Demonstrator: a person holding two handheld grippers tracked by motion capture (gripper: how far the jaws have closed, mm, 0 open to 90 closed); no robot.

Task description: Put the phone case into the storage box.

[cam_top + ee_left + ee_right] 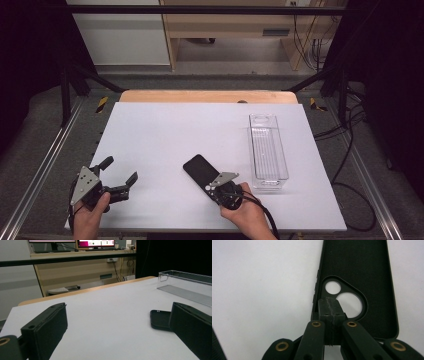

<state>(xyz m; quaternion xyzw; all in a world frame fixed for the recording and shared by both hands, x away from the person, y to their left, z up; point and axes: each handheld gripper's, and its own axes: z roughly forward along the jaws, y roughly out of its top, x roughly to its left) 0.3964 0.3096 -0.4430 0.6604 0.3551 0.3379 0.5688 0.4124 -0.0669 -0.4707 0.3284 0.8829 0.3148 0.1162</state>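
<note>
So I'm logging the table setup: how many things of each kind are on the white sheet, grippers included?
Black phone case: 1
Clear plastic bin: 1
Hand-held grippers: 2, the left gripper and the right gripper
Total: 4

A matte black soft phone case, plain and unpatterned, lies on the white-topped bench with its pale wooden far edge. The clear plastic oblong bin is colourless, and both tools, left and right, are black with brass-coloured rivets.
</note>
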